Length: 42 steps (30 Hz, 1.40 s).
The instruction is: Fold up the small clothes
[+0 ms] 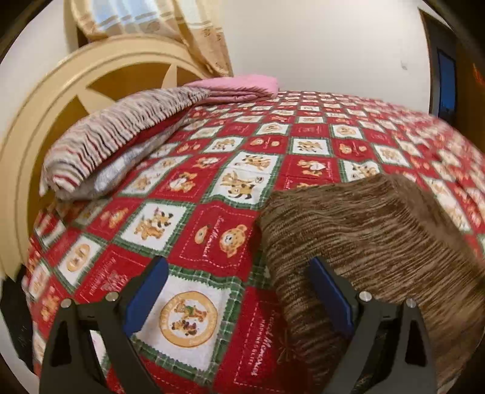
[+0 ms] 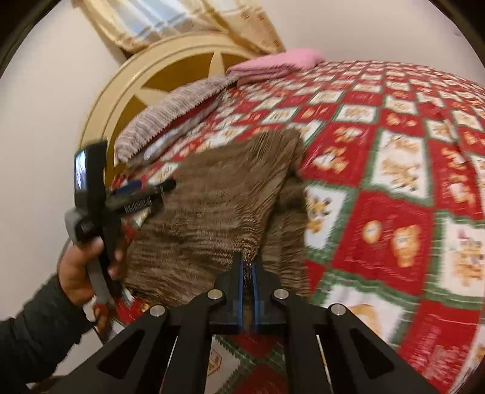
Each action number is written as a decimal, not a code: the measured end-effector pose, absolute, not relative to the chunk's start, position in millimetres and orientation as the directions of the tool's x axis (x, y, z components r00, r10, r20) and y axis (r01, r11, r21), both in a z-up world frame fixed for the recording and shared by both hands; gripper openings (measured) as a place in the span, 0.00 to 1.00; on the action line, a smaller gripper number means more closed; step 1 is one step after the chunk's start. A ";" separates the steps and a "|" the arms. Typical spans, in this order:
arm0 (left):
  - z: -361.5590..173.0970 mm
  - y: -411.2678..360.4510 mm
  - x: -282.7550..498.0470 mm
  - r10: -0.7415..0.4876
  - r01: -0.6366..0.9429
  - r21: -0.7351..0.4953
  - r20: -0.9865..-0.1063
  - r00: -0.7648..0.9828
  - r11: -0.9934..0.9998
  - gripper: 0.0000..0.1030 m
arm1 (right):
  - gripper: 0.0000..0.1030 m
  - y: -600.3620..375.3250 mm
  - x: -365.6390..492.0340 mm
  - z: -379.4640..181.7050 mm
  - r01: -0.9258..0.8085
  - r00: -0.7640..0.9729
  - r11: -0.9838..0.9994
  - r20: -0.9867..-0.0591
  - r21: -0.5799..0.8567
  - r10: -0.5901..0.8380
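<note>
A brown knitted garment (image 1: 363, 230) lies on the red patchwork bedspread (image 1: 230, 145), partly lifted. In the right wrist view the garment (image 2: 212, 206) hangs in a fold, and my right gripper (image 2: 248, 266) is shut on its near edge. My left gripper (image 1: 239, 272) is open and empty, low over the bedspread at the garment's left edge; its right finger (image 1: 330, 291) is over the garment. In the right wrist view the left gripper (image 2: 142, 191) shows at the left, held in a hand (image 2: 81, 263).
A striped pillow (image 1: 121, 133) and a folded pink cloth (image 1: 242, 86) lie at the head of the bed. A cream headboard (image 1: 60, 100) and a curtain (image 1: 169, 27) stand behind. A dark door (image 1: 445, 78) is at the far right.
</note>
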<state>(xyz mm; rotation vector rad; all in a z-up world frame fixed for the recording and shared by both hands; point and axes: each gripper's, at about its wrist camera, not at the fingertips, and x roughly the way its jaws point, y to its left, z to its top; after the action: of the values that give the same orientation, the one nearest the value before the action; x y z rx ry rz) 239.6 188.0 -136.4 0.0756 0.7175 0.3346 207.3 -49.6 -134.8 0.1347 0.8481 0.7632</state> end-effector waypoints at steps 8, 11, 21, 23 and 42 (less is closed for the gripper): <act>-146.0 186.0 239.0 0.378 -0.333 0.197 -0.638 0.671 0.922 1.00 | 0.04 -60.3 222.1 -172.9 -0.491 0.433 0.802 -0.704 0.340 0.563; -140.4 180.9 219.3 0.354 -0.338 0.154 -0.642 0.680 0.928 1.00 | 0.04 -69.4 225.3 -178.3 -0.464 0.433 0.781 -0.662 0.419 0.612; -142.3 175.2 203.5 0.342 -0.349 0.121 -0.638 0.690 0.929 1.00 | 0.65 -70.7 195.3 -155.7 -0.462 0.466 0.753 -0.594 0.469 0.655; -140.9 175.8 206.4 0.346 -0.358 0.118 -0.642 0.684 0.926 1.00 | 0.64 -63.9 180.5 -155.3 -0.493 0.500 0.779 -0.607 0.387 0.618; -154.7 181.1 206.3 0.292 -0.341 0.061 -0.671 0.682 0.938 1.00 | 0.05 -70.2 181.5 -175.8 -0.515 0.524 0.835 -0.699 0.194 0.486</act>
<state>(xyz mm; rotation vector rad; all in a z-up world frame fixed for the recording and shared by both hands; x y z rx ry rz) 206.3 181.1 -154.7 -0.0709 0.7400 0.3552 181.5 -70.2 -175.8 -0.0381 0.8246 0.5987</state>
